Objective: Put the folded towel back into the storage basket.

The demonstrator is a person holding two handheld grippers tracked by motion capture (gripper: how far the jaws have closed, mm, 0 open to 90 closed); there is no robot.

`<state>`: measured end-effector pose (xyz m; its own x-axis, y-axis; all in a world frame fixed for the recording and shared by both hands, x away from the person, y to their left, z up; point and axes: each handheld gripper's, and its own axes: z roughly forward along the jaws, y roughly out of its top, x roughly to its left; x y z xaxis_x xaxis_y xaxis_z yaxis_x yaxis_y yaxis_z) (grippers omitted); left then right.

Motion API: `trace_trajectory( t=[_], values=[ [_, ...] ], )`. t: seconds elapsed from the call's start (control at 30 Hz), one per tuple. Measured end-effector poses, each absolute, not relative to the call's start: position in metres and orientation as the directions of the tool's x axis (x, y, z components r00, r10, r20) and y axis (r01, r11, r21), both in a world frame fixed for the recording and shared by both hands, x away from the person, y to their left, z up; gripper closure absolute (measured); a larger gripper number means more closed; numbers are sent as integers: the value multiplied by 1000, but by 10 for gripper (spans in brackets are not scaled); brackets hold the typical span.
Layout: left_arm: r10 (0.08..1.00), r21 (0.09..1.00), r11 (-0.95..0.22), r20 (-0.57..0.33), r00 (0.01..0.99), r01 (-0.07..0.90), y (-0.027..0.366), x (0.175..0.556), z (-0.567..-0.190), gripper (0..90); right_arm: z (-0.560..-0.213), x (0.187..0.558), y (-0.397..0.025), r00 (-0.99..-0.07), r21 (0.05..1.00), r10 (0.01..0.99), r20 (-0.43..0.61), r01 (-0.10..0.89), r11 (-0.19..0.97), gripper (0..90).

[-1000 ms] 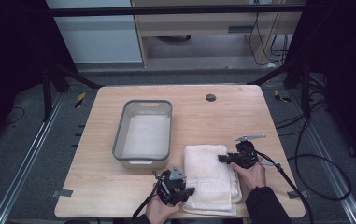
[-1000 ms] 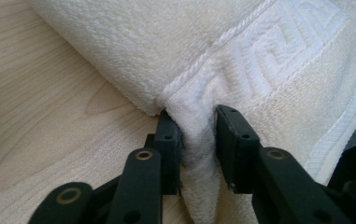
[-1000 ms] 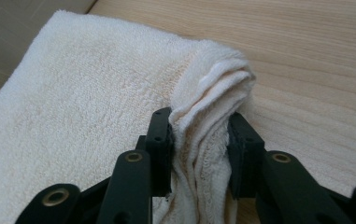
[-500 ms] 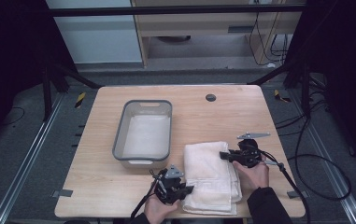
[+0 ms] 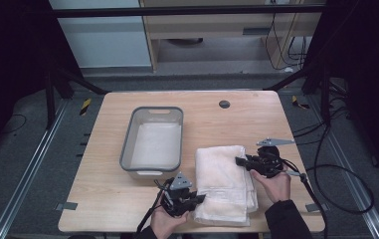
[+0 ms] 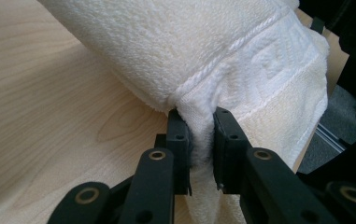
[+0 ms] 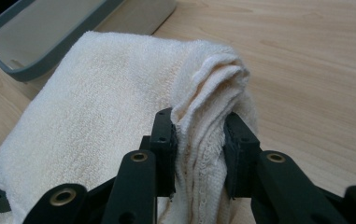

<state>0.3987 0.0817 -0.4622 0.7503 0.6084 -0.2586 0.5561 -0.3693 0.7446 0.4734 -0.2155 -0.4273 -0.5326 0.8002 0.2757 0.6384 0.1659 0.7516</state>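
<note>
We carry two matte black two-jaw grippers: left gripper (image 5: pixel 200 198), right gripper (image 5: pixel 238 161). Brass-ringed pivot screws sit behind the jaws. Grey three-cornered plates sit atop each; black cables trail rearward. A dark sleeve covers the right forearm.

Grey bin (image 5: pixel 153 142) blocks left of towel (image 5: pixel 224 179); bare table (image 5: pixel 246 122) beyond towel, passage open.

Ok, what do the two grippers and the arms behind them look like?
Both the left gripper and the right gripper are black, with two flat jaws on riveted link arms. Each carries a grey three-cornered plate on top and trails a black cable. The right forearm wears a dark sleeve.
</note>
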Motion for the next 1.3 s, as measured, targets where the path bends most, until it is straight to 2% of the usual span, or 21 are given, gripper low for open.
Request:
trace_trajectory(
  t=[1.3],
  values=[
    [620,841,-292,-197,760,456,103,407,-407,785,-368,475,-202,-550,848,803,229,517,112,695]
  ],
)
